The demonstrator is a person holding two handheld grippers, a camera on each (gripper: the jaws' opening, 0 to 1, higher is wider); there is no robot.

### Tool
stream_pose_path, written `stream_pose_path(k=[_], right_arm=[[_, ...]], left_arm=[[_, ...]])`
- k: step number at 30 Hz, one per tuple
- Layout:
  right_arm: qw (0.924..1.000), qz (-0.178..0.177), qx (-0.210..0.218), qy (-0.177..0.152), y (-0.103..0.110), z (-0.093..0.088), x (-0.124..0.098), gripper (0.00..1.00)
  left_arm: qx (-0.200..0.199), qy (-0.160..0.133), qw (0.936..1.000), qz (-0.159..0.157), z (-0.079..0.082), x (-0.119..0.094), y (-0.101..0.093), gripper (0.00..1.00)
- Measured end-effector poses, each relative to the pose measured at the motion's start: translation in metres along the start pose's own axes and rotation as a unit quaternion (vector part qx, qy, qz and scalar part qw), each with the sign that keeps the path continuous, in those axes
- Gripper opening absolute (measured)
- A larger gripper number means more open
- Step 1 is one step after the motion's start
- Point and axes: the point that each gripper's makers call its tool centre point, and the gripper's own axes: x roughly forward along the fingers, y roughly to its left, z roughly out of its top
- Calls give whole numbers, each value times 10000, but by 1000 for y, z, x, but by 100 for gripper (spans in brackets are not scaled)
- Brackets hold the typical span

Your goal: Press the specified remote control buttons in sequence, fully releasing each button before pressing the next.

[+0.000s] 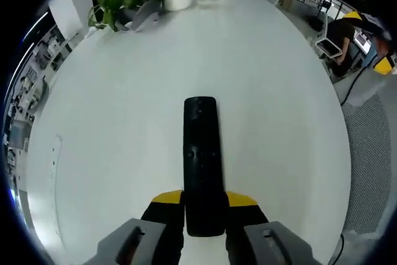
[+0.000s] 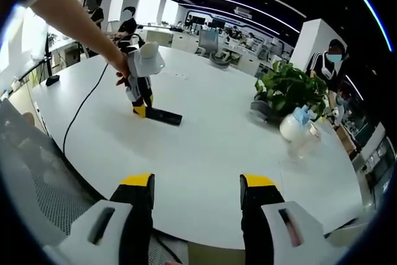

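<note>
Holding the remote (image 1: 202, 159) clamped on the worktop (image 1: 124, 110), the left tool (image 1: 205, 206) is steadying it; the right tool (image 2: 196, 184), released, is hanging far off and needs to approach the buttons.

We see the right gripper (image 2: 197, 206) with jaws apart, low in frame, over the white table (image 2: 211, 147). Upper left, the left gripper (image 2: 142, 108) grips the black remote (image 2: 164, 115); a plant (image 2: 290, 91) sits right.

remote control (image 1: 203, 166) buttons too small, blurred
</note>
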Motion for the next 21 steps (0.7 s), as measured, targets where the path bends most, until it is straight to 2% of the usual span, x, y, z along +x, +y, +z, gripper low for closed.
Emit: stream_pose_path(k=[11,21], right_arm=[[10000,44,15,-65,2,2,-1,55],[9998,168,67,-131,6,5,-1,50]], left_arm=[[-11,-29,10000,-24,-5,-1,-17,23],[39,90,9999,-53,-9,-2,-32,23]])
